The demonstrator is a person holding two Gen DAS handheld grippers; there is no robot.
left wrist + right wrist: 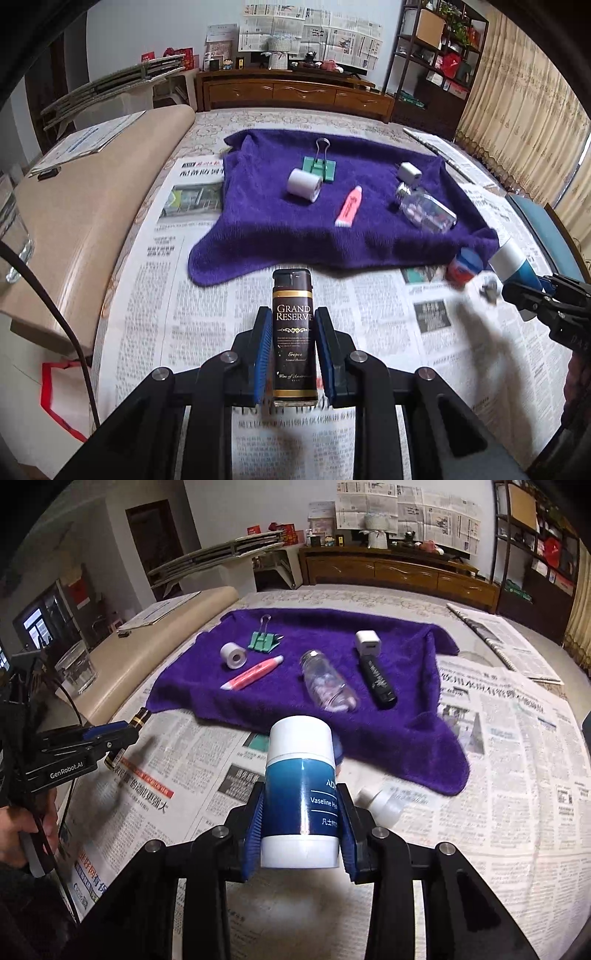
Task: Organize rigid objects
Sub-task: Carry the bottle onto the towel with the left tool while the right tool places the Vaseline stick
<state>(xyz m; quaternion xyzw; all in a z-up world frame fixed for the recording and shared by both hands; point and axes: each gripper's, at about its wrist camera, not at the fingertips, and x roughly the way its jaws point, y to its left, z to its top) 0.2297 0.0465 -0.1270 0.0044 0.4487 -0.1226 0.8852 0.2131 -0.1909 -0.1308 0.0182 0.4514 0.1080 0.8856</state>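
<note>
My left gripper (292,317) is shut on a dark brown lighter (293,332) marked Grand Reserve, held above the newspaper; it also shows in the right wrist view (127,734). My right gripper (301,794) is shut on a blue and white Vaseline tube (301,797), also seen at the right of the left wrist view (513,262). On the purple towel (388,723) lie a white tape roll (232,655), a green binder clip (263,640), a pink highlighter (255,672), a clear bottle (327,685), a white charger (367,642) and a black stick (378,681).
Newspaper (517,775) covers the table. A small white bottle (382,803) lies just right of my right gripper. A red and blue jar (463,267) sits by the towel's near corner. A glass (77,672) stands on a beige pad (92,206) at left.
</note>
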